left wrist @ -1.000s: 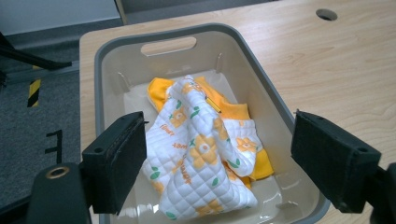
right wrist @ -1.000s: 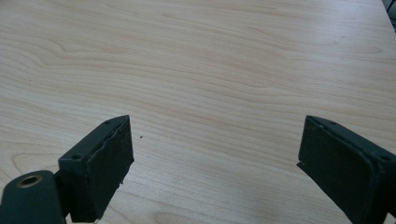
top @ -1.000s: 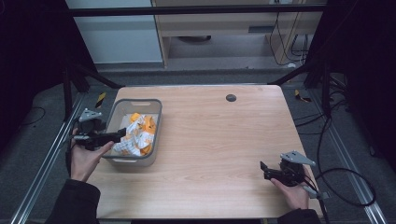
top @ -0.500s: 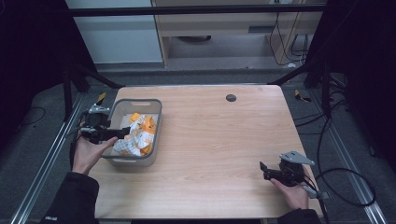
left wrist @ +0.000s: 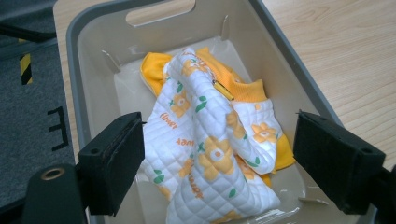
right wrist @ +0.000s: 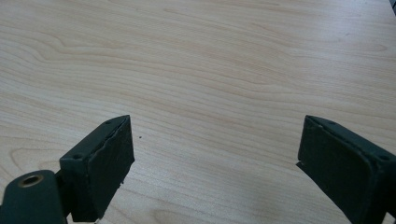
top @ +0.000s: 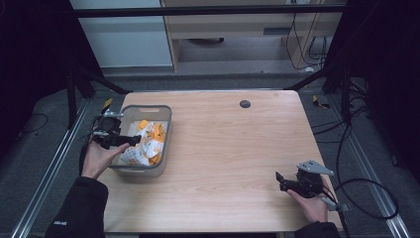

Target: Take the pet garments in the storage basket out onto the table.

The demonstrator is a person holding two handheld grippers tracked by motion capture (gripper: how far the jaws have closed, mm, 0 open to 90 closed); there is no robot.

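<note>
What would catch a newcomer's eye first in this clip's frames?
The quilted white garment with orange flowers, bunched over an orange one in the grey bin at the table's left edge, stands out most. The left gripper hangs open just above that bundle without touching it. Far off at the near right corner, the right gripper sits open over the bare wooden table.

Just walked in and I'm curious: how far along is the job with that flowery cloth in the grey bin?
Early on. The white quilted cloth with orange flowers lies crumpled in the grey plastic bin, on an orange garment. The left gripper hangs open over it, gripping nothing. The right gripper rests open above the bare wooden table. Gripping and lifting the cloth probably remain.
</note>
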